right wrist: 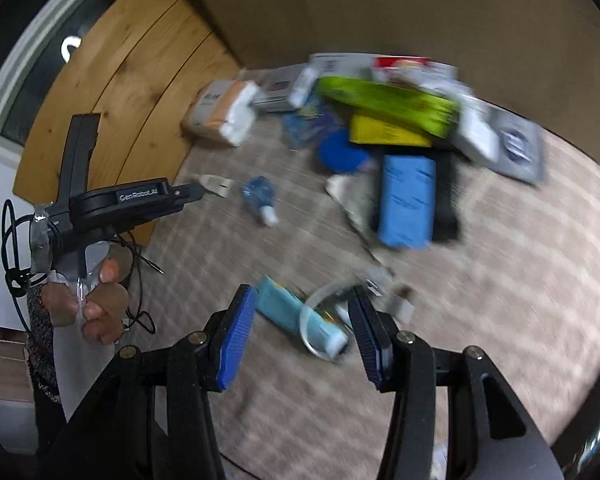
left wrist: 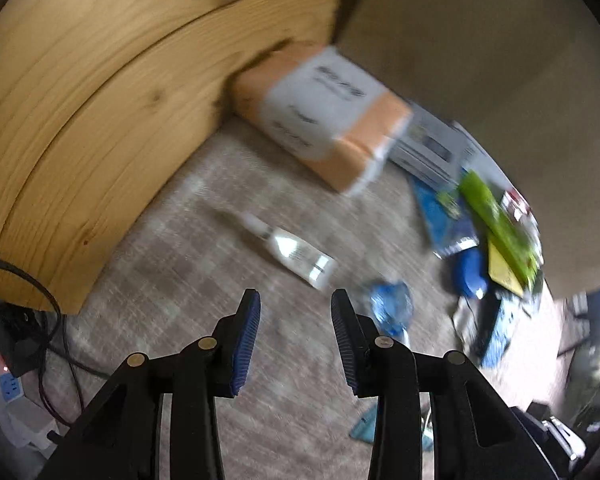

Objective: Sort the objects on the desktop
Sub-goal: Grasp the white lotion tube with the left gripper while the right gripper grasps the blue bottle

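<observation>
The desktop objects lie scattered on a grey-beige woven cloth [left wrist: 204, 216] with a faint checked pattern; both views are blurred, so small details are unclear. A heap [right wrist: 396, 120] sits at the far side of the cloth against a brown wall [right wrist: 380, 8]: a green box [right wrist: 388, 104] on top, a yellow packet [right wrist: 384, 132] beneath it, a blue round lid [right wrist: 340, 152], a blue box [right wrist: 408, 200] beside a black item, and white and grey packets around them. Apart from the heap, an orange-and-white tissue pack [left wrist: 324, 112] lies against a pale wooden panel [left wrist: 100, 92], near a small white tube [left wrist: 292, 250] and a small blue bottle [left wrist: 392, 306]. Nearer the right camera, a teal tube [right wrist: 296, 312] lies on the cloth with a thin white ring over it. The left gripper [left wrist: 296, 340] hangs above bare cloth just short of the white tube, its blue-padded jaws parted with nothing between them. The right gripper [right wrist: 302, 336] hovers over the teal tube, jaws spread wide and not pressing on it. A hand [right wrist: 96, 304] holds the left gripper's handle. At the cloth's edge lie black cables [left wrist: 44, 320] and a white power strip [left wrist: 12, 396].
</observation>
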A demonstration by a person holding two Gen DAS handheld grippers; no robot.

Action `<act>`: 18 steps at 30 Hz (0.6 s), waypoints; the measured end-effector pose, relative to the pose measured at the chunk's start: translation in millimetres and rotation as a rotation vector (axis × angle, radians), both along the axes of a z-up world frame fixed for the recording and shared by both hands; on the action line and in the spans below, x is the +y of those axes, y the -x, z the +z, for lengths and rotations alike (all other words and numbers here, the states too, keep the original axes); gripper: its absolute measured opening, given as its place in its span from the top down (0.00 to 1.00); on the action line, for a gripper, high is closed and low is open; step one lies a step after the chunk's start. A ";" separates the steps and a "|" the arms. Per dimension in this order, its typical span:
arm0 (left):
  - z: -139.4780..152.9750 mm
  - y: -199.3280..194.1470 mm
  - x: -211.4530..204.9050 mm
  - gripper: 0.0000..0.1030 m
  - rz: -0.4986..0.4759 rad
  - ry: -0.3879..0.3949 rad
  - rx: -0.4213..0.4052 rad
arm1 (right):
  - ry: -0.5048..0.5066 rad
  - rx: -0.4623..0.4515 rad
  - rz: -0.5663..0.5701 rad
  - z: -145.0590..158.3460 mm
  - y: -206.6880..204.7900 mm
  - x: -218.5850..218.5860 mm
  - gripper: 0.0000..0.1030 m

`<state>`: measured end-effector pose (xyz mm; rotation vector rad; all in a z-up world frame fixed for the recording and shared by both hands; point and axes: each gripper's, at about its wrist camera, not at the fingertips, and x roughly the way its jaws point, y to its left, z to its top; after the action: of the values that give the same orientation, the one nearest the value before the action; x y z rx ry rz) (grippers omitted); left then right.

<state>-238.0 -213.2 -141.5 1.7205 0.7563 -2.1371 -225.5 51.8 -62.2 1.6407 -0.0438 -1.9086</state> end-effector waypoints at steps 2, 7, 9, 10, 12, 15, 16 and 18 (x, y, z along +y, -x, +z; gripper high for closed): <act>-8.0 2.6 -8.1 0.66 0.037 -0.027 -0.007 | -0.017 -0.001 0.039 -8.9 6.4 -24.7 0.54; -19.1 7.8 -17.0 0.66 0.103 -0.071 0.000 | -0.072 0.012 0.106 -32.4 19.8 -70.2 0.54; -22.6 11.8 -17.3 0.66 0.114 -0.081 0.001 | -0.082 0.018 0.119 -37.9 23.7 -78.2 0.54; -24.2 13.6 -17.0 0.66 0.117 -0.084 0.000 | -0.084 0.017 0.124 -41.4 26.4 -82.4 0.54; -27.7 17.5 -15.2 0.66 0.121 -0.079 -0.004 | -0.086 0.019 0.125 -47.0 31.6 -87.8 0.54; -29.9 21.5 -8.3 0.67 0.106 -0.026 -0.010 | -0.086 0.016 0.131 -54.8 36.3 -95.1 0.54; -29.6 22.4 -5.6 0.68 0.099 0.001 -0.016 | -0.093 0.019 0.135 -57.2 36.8 -97.3 0.54; -29.3 22.7 -0.5 0.74 0.087 0.056 -0.025 | -0.111 0.036 0.147 -62.0 36.9 -102.7 0.54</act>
<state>-260.8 -213.7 -170.7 1.6519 0.7431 -2.0552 -262.4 -50.9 -124.2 1.6334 0.1957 -1.8569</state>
